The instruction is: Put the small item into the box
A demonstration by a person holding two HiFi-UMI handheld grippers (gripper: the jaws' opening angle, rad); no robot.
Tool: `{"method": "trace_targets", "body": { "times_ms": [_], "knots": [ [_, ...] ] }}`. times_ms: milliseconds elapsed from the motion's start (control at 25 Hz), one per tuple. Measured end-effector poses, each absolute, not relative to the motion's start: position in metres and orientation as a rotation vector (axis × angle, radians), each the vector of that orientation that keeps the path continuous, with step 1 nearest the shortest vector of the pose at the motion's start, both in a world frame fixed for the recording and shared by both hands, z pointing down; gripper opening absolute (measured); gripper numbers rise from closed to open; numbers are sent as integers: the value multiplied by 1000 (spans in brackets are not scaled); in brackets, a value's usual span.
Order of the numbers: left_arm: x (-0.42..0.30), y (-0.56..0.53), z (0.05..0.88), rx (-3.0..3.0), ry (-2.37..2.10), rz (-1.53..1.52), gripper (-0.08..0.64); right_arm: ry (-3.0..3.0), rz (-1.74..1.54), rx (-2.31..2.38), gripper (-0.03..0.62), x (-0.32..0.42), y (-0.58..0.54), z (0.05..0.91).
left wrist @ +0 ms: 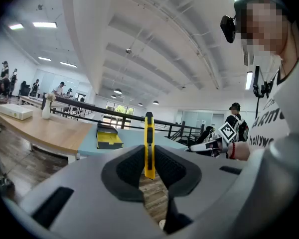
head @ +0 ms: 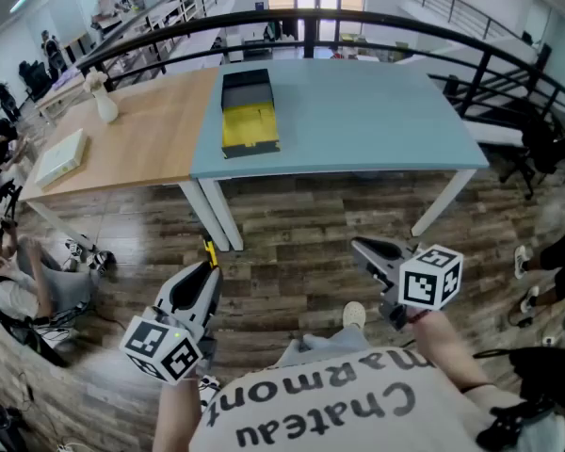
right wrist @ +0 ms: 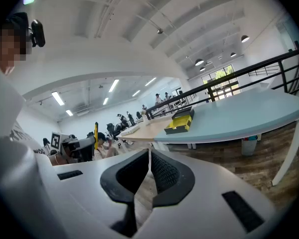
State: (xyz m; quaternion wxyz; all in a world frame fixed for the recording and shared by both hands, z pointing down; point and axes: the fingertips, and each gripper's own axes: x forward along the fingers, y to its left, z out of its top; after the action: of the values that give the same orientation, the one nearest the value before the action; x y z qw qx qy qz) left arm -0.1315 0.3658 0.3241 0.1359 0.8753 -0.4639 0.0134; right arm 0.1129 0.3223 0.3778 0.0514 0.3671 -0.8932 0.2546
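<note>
Pinches a yellow utility knife [head: 209,250] in the left gripper [head: 207,269], down at 7 o'clock in the head view. Has those jaws drawn in to a narrow gap, the dark pads [left wrist: 129,169] pressing the knife's two flat sides. Carries the knife upright in the left gripper view, lower end sunk between the pads, upper end poking out past the jaw tips toward 12 o'clock. Hangs over the wood-plank floor [head: 301,243], short of the tables and well apart from the box [head: 249,127].

Shows the right gripper [head: 361,249] at 5 o'clock in the head view, tips aimed toward 10 o'clock. Has its jaws brought fully together, pads touching along one thin seam, nothing between them.

Finds the box at 11 o'clock in the head view: open, yellow-lined, empty, close to the near edge of the light blue table [head: 358,111]. Lies with its black lid [head: 245,88] flat on the table, touching it on the 12 o'clock side.

Joins a wooden table [head: 141,130] to the blue one on its 9 o'clock side. Bears a white vase [head: 104,107] at 10 o'clock and a flat white carton [head: 59,156] at 9 o'clock. Curves a black railing [head: 377,24] across 12 o'clock behind the tables. Seats several people along the 9 o'clock edge.
</note>
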Motion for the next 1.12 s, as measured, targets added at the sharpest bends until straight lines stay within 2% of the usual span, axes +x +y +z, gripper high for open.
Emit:
{"method": "trace_targets", "body": {
  "times_ms": [600,1120],
  "knots": [
    [-144,358,339,2479,-1342,17,60,-2673,867,1134,44,106,303,395],
    [-154,244,314,2437,-1440,-12,60,-2712,867,1034,44,79,156,377]
  ]
}}
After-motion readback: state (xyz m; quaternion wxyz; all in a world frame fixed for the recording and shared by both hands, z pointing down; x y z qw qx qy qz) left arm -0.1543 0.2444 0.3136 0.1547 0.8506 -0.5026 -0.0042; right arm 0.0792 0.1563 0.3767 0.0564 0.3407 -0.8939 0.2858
